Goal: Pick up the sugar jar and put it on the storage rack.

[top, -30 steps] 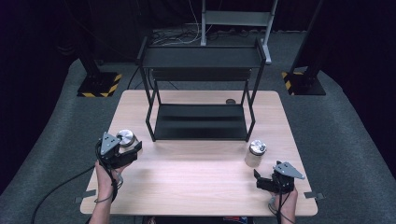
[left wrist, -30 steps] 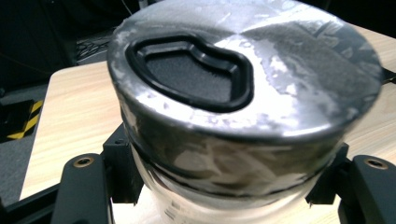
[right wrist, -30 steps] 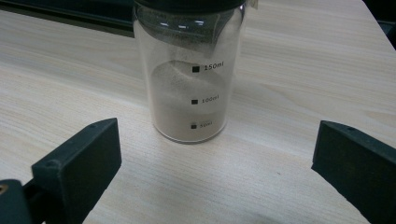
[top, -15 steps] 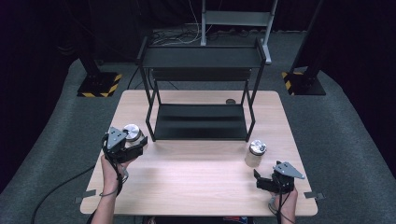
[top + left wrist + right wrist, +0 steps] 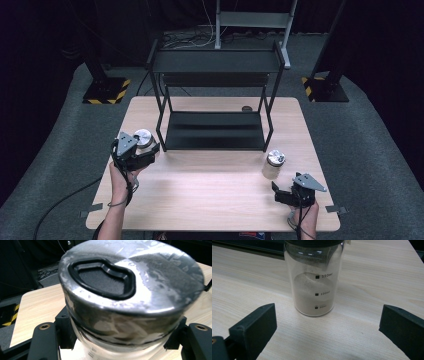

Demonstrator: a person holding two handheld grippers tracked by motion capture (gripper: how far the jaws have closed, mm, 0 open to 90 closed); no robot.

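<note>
A glass jar with a silver lid (image 5: pixel 125 277) sits between the black jaws of my left gripper (image 5: pixel 122 340), which is shut on its body just under the lid. In the high view this jar (image 5: pixel 143 138) and the left gripper (image 5: pixel 147 149) hang at the table's left, close to the rack's left legs. A second jar (image 5: pixel 314 285), clear glass with volume marks and pale powder inside, stands on the wood a little beyond my right gripper (image 5: pixel 328 320), whose jaws are open wide. That standing jar (image 5: pixel 274 165) is at the right, with the right gripper (image 5: pixel 280 195) near the front edge.
A black two-tier metal rack (image 5: pixel 215 131) stands on the back half of the wooden table (image 5: pixel 210 200). A small dark round object (image 5: pixel 246 108) lies behind the rack. Striped stand bases and cables rest on the grey floor beyond the table.
My left gripper has carried its jar slightly to the right and away from the person, toward the rack. The right gripper and the standing jar have not moved.
</note>
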